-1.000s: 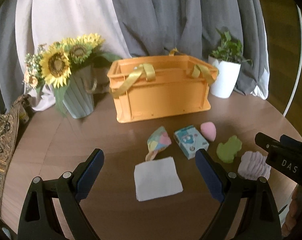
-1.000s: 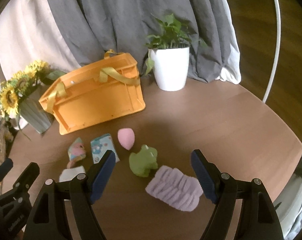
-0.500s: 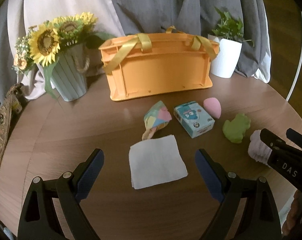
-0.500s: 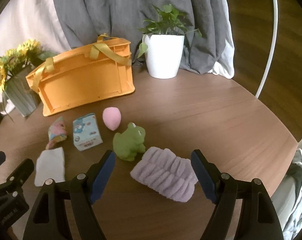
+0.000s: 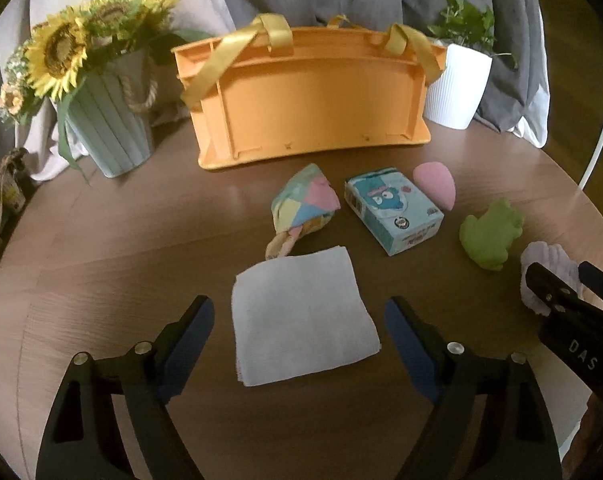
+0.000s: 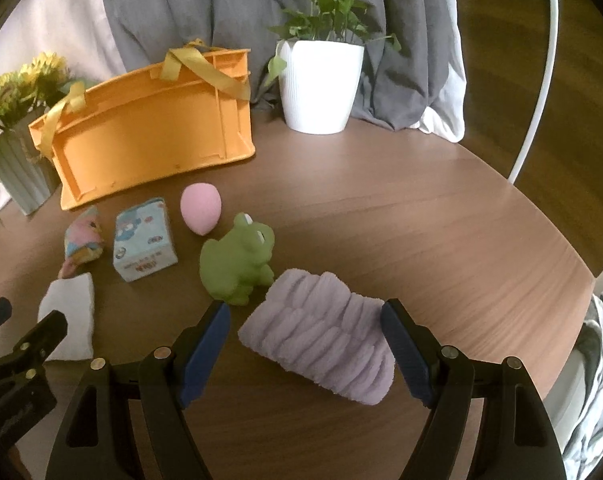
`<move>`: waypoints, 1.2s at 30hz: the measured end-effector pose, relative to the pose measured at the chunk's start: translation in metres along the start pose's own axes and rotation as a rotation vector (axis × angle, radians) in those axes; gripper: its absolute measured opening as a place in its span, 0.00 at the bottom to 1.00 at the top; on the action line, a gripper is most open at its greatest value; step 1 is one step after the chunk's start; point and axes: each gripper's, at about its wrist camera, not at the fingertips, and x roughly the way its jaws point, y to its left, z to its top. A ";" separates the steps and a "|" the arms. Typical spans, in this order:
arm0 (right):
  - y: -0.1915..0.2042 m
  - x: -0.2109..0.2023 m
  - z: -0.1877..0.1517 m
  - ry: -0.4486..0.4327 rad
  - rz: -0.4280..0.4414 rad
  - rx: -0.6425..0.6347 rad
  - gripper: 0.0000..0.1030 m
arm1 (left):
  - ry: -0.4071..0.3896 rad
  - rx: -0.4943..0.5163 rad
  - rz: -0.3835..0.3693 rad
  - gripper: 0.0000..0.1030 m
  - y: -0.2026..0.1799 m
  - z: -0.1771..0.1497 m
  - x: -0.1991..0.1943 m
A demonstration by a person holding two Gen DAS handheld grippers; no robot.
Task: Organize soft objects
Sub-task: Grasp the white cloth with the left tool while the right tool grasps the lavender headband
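Low in the left wrist view, a white folded cloth (image 5: pixel 303 316) lies between the closing left gripper (image 5: pixel 299 328), untouched. Only the right view shows the lilac headband (image 6: pixel 321 334) whole, between the spread right gripper (image 6: pixel 305 334) on the bench (image 6: pixel 441 220).

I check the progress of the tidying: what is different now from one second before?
Both hand-held grippers came down: the left now frames the white cloth, jaws closing; the right frames the purple headband. Neither grips anything. Every item on the table and the orange basket stayed in place.
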 end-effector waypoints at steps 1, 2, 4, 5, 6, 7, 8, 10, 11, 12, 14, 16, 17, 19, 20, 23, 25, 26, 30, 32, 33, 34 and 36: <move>0.000 0.002 0.000 0.005 0.002 0.002 0.76 | 0.005 -0.005 -0.004 0.83 0.000 0.000 0.003; -0.001 0.003 -0.001 0.009 0.002 0.005 0.76 | 0.014 -0.010 -0.005 0.83 0.000 -0.001 0.006; 0.000 0.005 -0.001 0.009 0.000 0.002 0.76 | 0.026 -0.017 -0.005 0.81 0.000 -0.002 0.010; 0.000 0.006 -0.001 0.009 -0.001 0.000 0.76 | 0.032 -0.023 -0.005 0.81 0.000 -0.002 0.012; 0.000 0.006 -0.001 0.010 0.001 -0.001 0.76 | 0.039 -0.026 -0.007 0.80 0.000 -0.003 0.014; 0.000 0.007 -0.001 0.014 0.002 -0.003 0.76 | 0.045 -0.027 -0.008 0.79 0.000 -0.003 0.015; 0.000 0.008 -0.001 0.017 0.000 -0.006 0.76 | 0.053 -0.028 -0.008 0.78 0.000 -0.003 0.017; 0.001 0.009 -0.001 0.018 -0.001 -0.011 0.76 | 0.065 -0.035 -0.009 0.75 0.001 -0.003 0.020; 0.002 0.009 -0.001 0.018 0.000 -0.012 0.76 | 0.072 -0.040 -0.010 0.74 0.002 -0.004 0.022; 0.002 0.010 -0.001 0.019 0.000 -0.015 0.76 | 0.076 -0.046 -0.012 0.74 0.003 -0.005 0.022; 0.003 0.011 0.000 0.021 0.000 -0.019 0.75 | 0.072 -0.051 -0.011 0.72 0.003 -0.005 0.022; 0.003 0.011 0.000 0.022 0.001 -0.024 0.70 | 0.067 -0.050 -0.013 0.62 0.002 -0.006 0.021; 0.003 0.011 0.000 0.023 0.003 -0.025 0.67 | 0.064 -0.051 -0.015 0.58 0.001 -0.006 0.019; 0.003 0.011 0.001 0.025 0.011 -0.024 0.62 | 0.063 -0.049 -0.025 0.48 0.001 -0.006 0.018; 0.002 0.011 0.001 0.025 0.016 -0.023 0.58 | 0.063 -0.049 -0.028 0.45 0.001 -0.006 0.018; 0.000 0.010 0.002 0.032 0.034 -0.019 0.47 | 0.067 -0.041 -0.042 0.31 -0.001 -0.006 0.017; -0.001 0.010 0.003 0.035 0.042 -0.018 0.40 | 0.072 -0.030 -0.048 0.21 -0.004 -0.005 0.015; -0.002 0.009 0.003 0.037 0.046 -0.018 0.36 | 0.074 -0.027 -0.051 0.20 -0.005 -0.005 0.014; -0.005 0.006 0.005 0.048 0.067 -0.022 0.27 | 0.075 -0.021 -0.066 0.17 -0.009 -0.005 0.007; -0.007 0.004 0.005 0.052 0.081 -0.020 0.24 | 0.070 -0.013 -0.065 0.16 -0.012 -0.004 0.002; -0.008 0.003 0.006 0.053 0.089 -0.021 0.24 | 0.068 -0.009 -0.067 0.16 -0.013 -0.003 -0.001; -0.009 0.002 0.006 0.054 0.095 -0.022 0.24 | 0.065 -0.007 -0.072 0.16 -0.014 -0.002 -0.003; -0.010 -0.002 0.007 0.056 0.111 -0.024 0.23 | 0.060 -0.002 -0.079 0.15 -0.016 0.000 -0.007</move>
